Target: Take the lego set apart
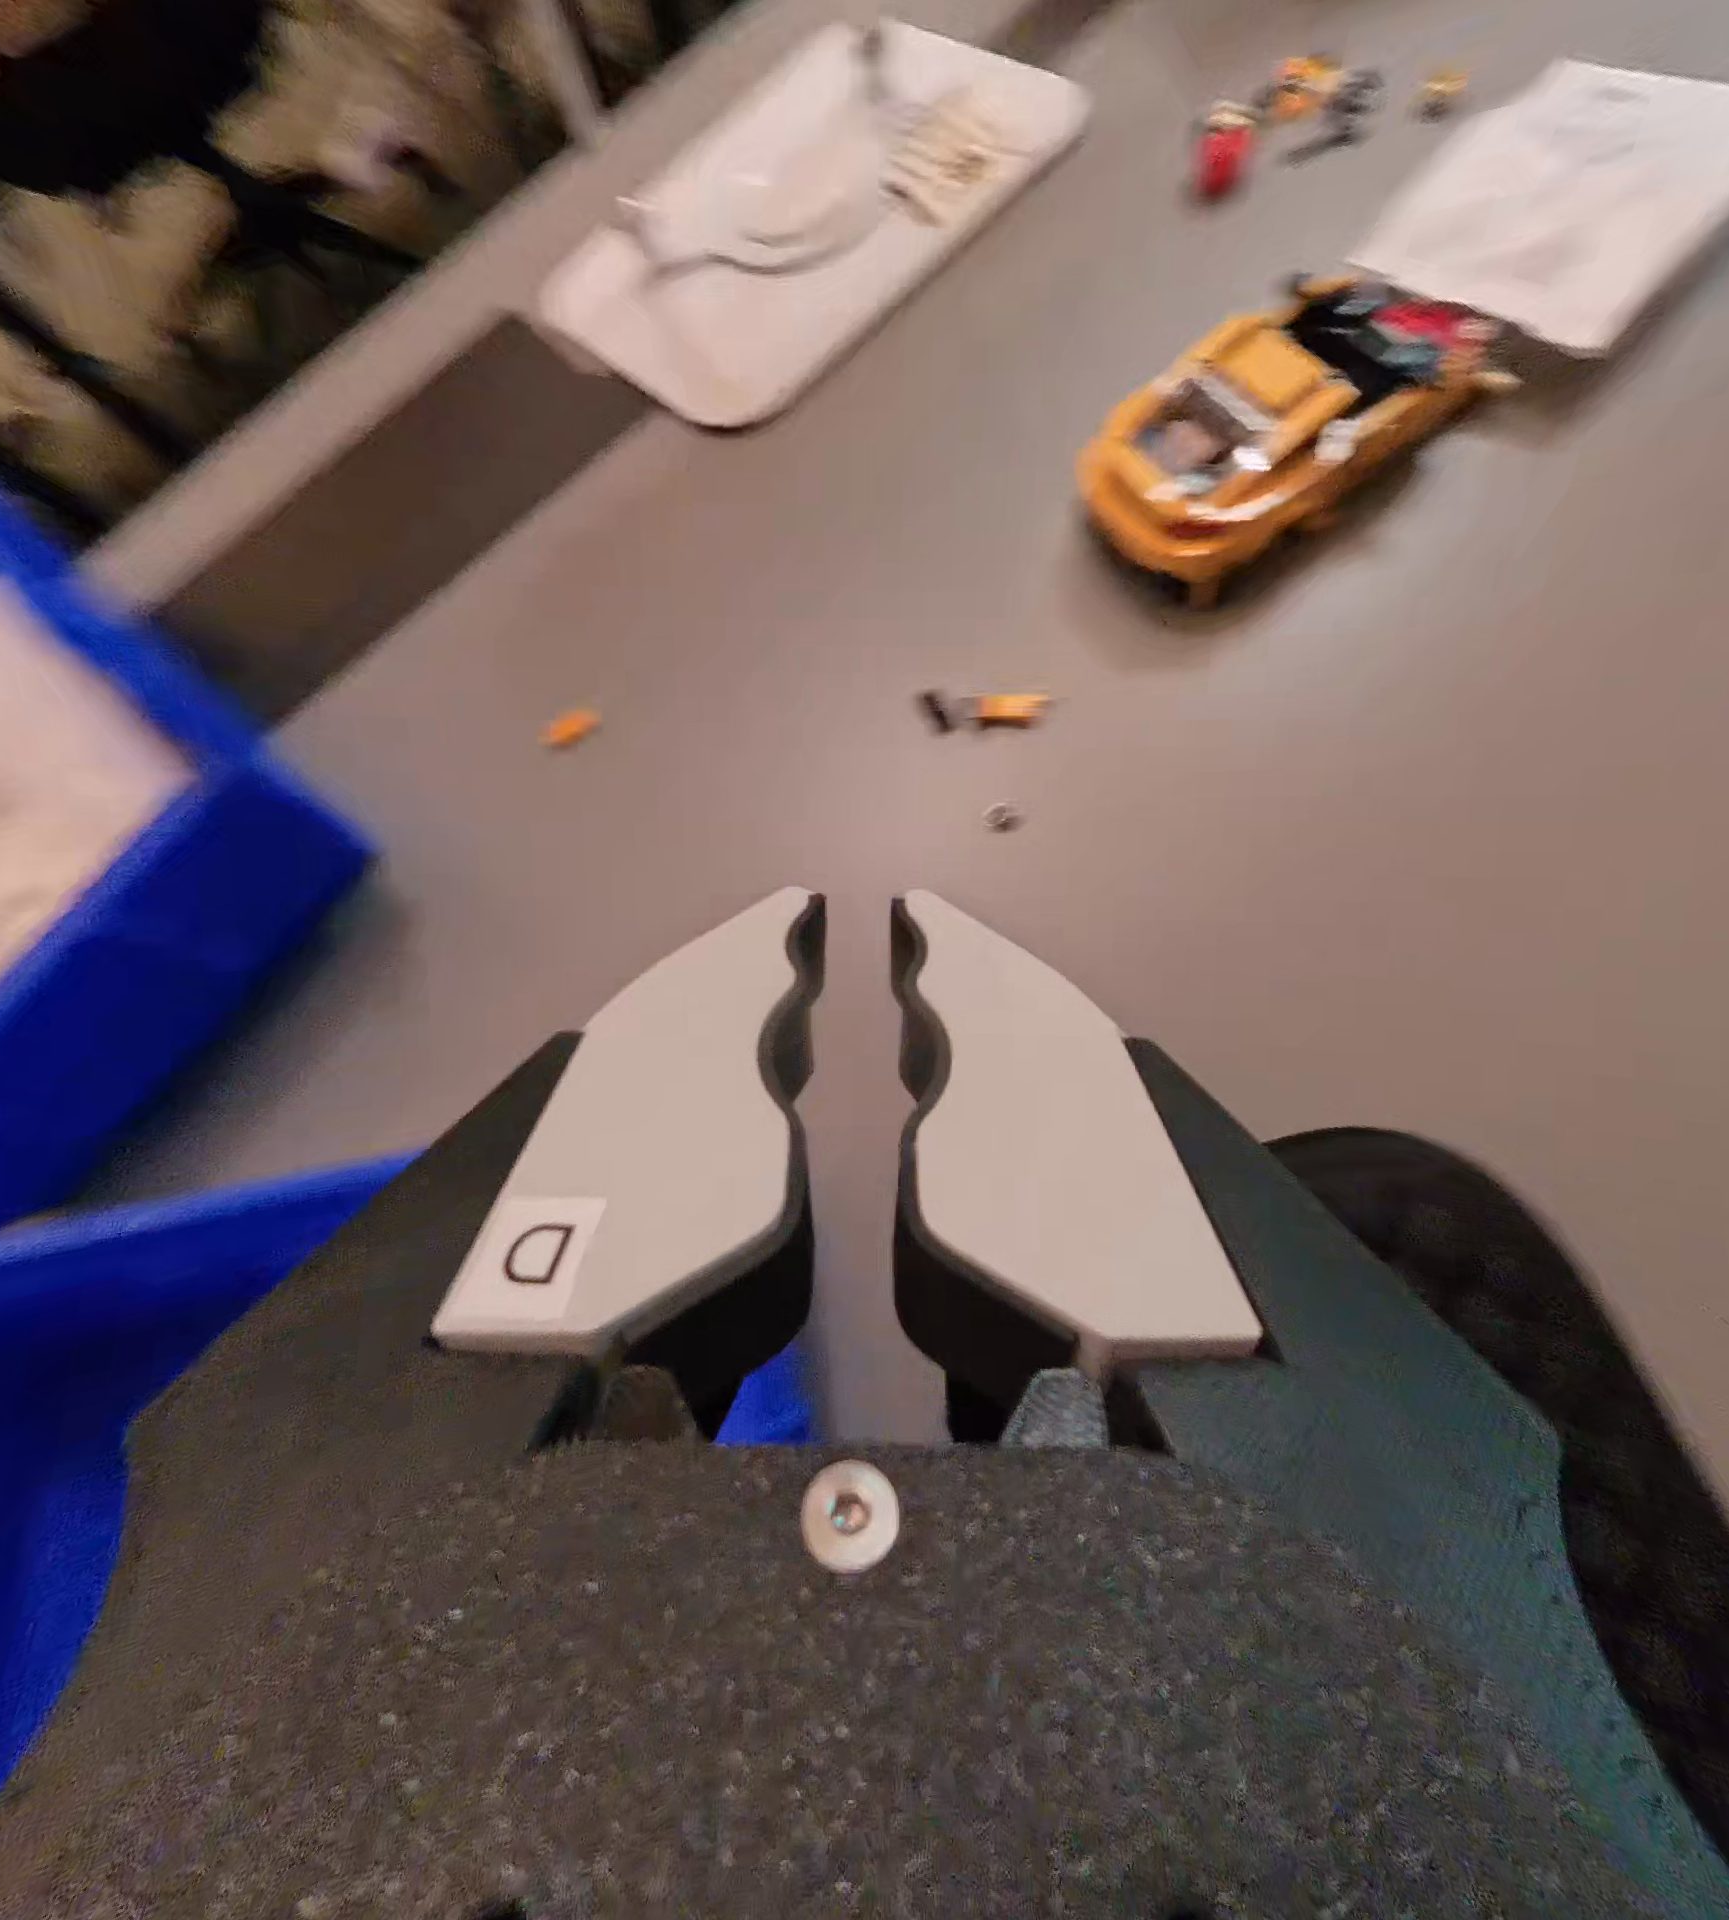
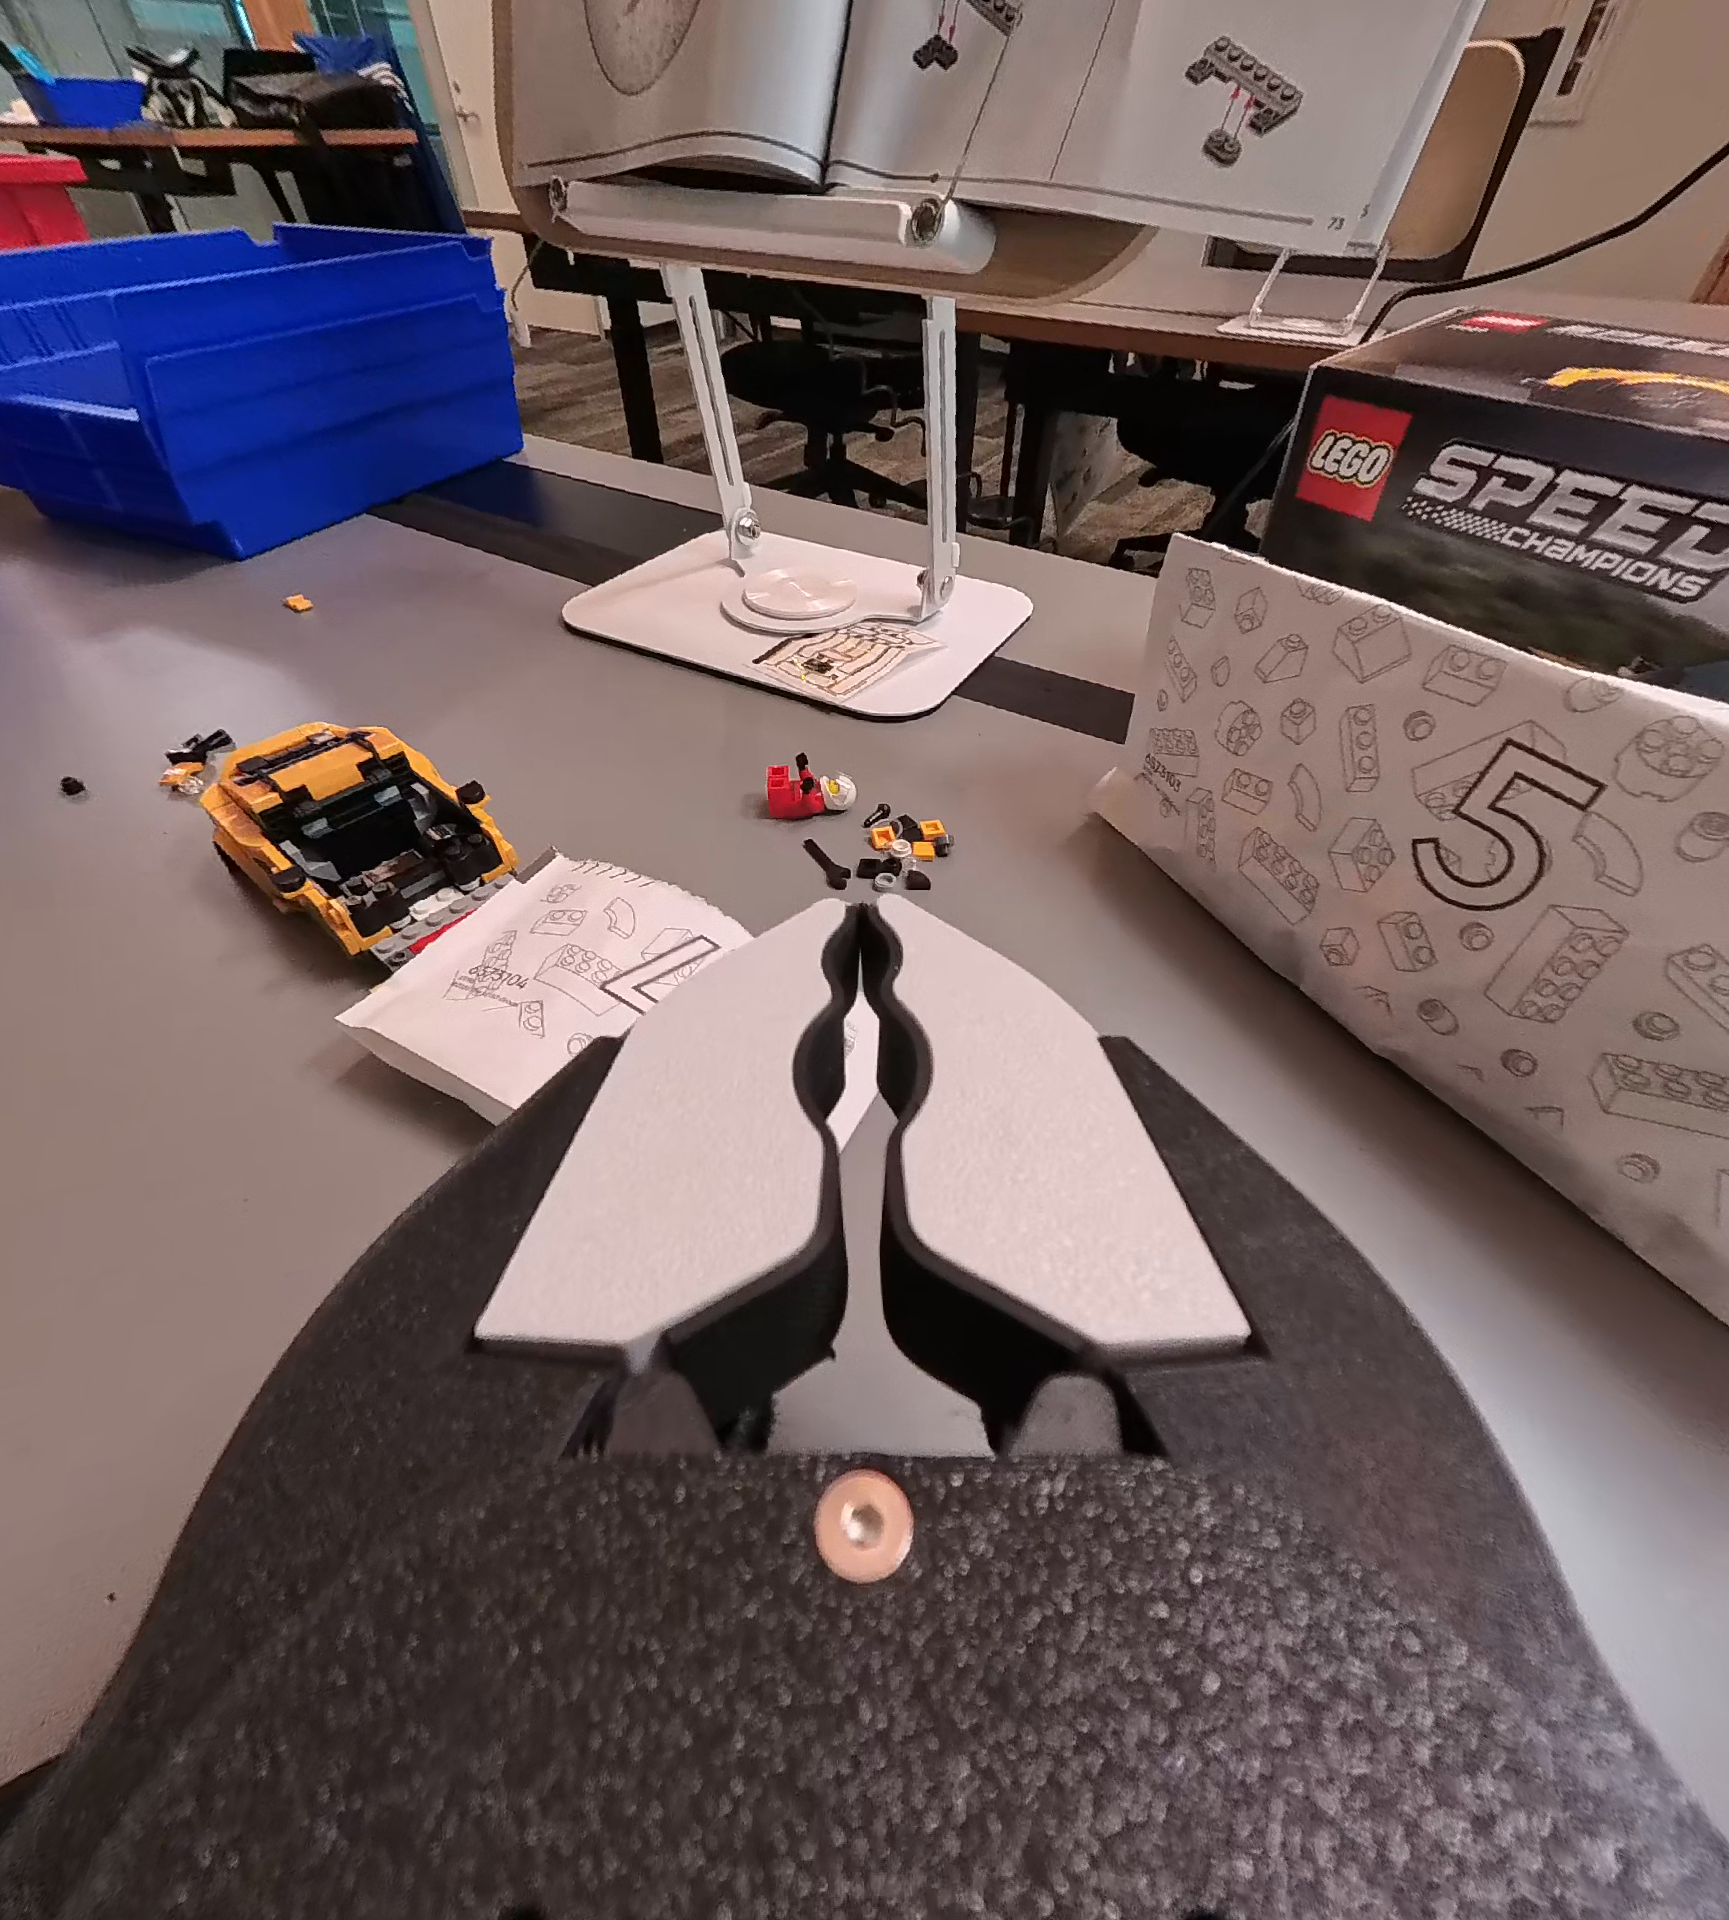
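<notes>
At the far left of the right wrist view we see stacked blue bins (image 2: 216,384) on the grey table (image 2: 112,1195), with one small orange piece (image 2: 298,602) lying alone in front of them. Next comes the yellow lego car (image 2: 351,831), partly stripped so its black interior shows, its rear end resting on the edge of a white paper bag (image 2: 538,987); a few small loose bits (image 2: 190,758) lie just beside its nose. In the middle stands a white book stand (image 2: 808,613) holding an open instruction booklet (image 2: 943,94), and before it a scatter of small parts (image 2: 891,836) near a red piece (image 2: 792,790). Our right gripper (image 2: 861,914) hovers over the table, its fingertips nearly touching and holding nothing. To the right a larger printed paper bag (image 2: 1462,883) leans against the set's box (image 2: 1546,499). In the blurred left wrist view, our left gripper (image 1: 857,909) is narrowly parted and empty, the car (image 1: 1275,436) well ahead of it.
</notes>
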